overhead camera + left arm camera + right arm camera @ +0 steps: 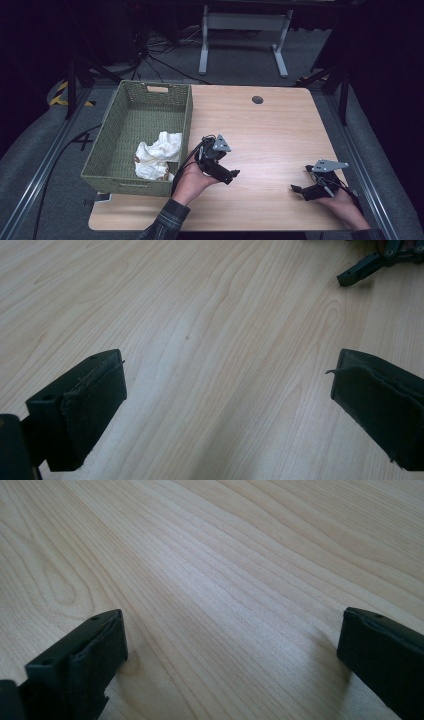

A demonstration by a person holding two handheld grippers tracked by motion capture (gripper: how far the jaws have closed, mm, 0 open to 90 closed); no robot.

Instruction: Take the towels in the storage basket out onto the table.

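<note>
The left gripper hovers low at the bench's 7 o'clock edge, jaws spread with nothing between them. The right gripper, at 5 o'clock, has its jaws spread too. Crumpled white cloth lies inside the green woven basket at 9 o'clock.
</note>
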